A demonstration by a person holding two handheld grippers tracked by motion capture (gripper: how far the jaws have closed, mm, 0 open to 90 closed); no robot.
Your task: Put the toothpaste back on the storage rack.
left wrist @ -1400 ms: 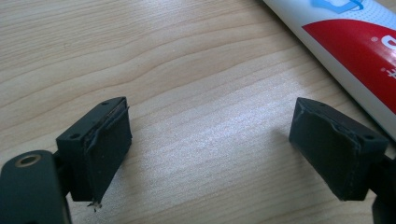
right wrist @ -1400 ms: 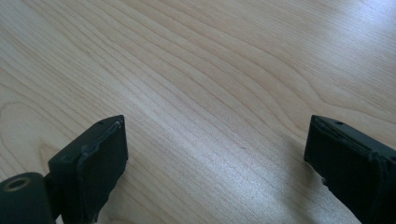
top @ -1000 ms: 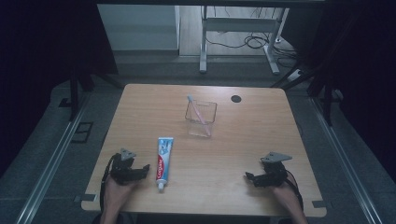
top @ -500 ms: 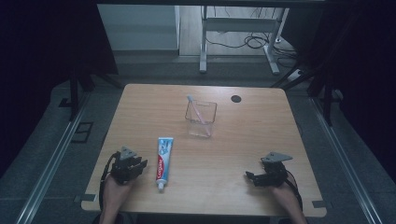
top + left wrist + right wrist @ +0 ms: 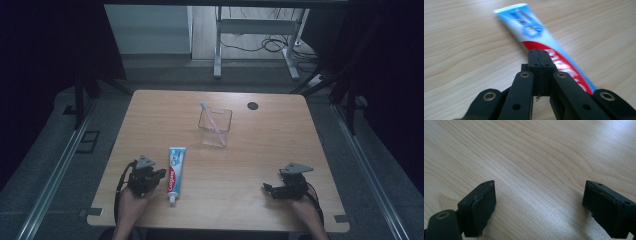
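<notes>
On table (image 5: 260, 160), toothpaste tube (image 5: 174, 169) lies lengthwise, cap nearest.

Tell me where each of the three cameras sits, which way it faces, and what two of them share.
High view: above the person's side, looking forward and down on the table; forearms, left gripper, right gripper, clear container.
Left gripper view: on the left gripper, looking along its shut fingers at the toothpaste tube.
Right gripper view: on the right gripper, open fingers, facing bare wood.
Shared: high and left gripper views both show the toothpaste tube.
</notes>
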